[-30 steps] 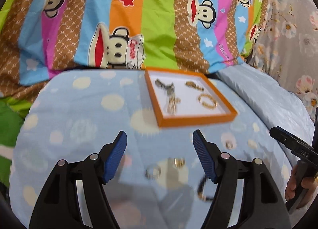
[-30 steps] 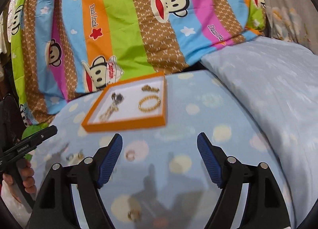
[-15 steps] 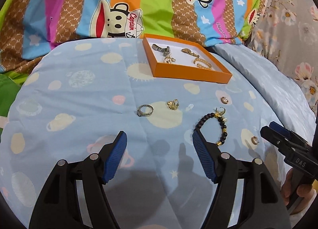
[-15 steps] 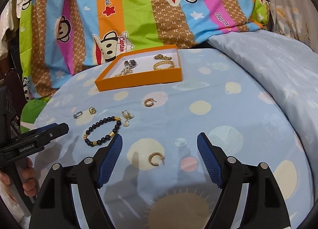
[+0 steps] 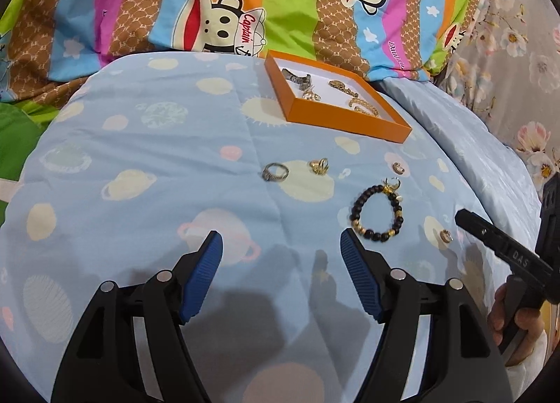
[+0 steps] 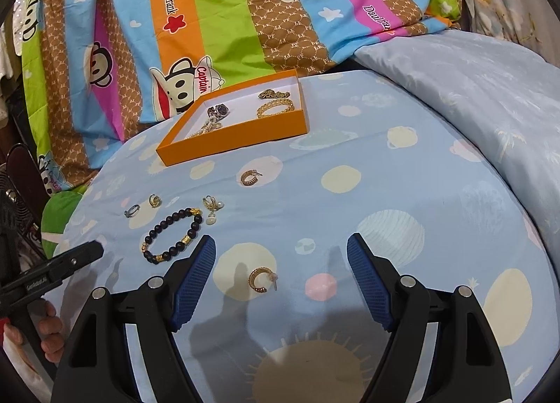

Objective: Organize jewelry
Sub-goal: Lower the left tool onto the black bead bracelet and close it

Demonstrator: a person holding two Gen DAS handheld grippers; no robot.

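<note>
An orange tray [image 5: 344, 124] [image 6: 231, 142] at the far side of a light blue planet-print cover [image 5: 140, 165] holds a watch, chains and a gold bracelet. Loose on the cover lie a silver ring [image 5: 275, 172], a gold ring [image 5: 319, 165], a black bead bracelet [image 5: 376, 214] [image 6: 173, 235], a pearl earring [image 6: 211, 208] and two gold hoop earrings [image 6: 250, 177] [image 6: 260, 280]. My left gripper [image 5: 281, 249] hangs open and empty, short of the rings. My right gripper [image 6: 281, 250] is open and empty too, with the nearer hoop earring just short of its tips.
A striped monkey-print quilt [image 5: 227, 0] is bunched up behind the tray. A pale blue pillow [image 6: 472, 88] lies to the right, with floral fabric [image 5: 518, 35] beyond it. In each wrist view the other gripper and the hand holding it show at the frame's edge.
Both grippers have dropped lower and pulled back from the tray, so the loose rings, bracelet and earrings now show ahead of them. Both pairs of jaws kept the same width.
</note>
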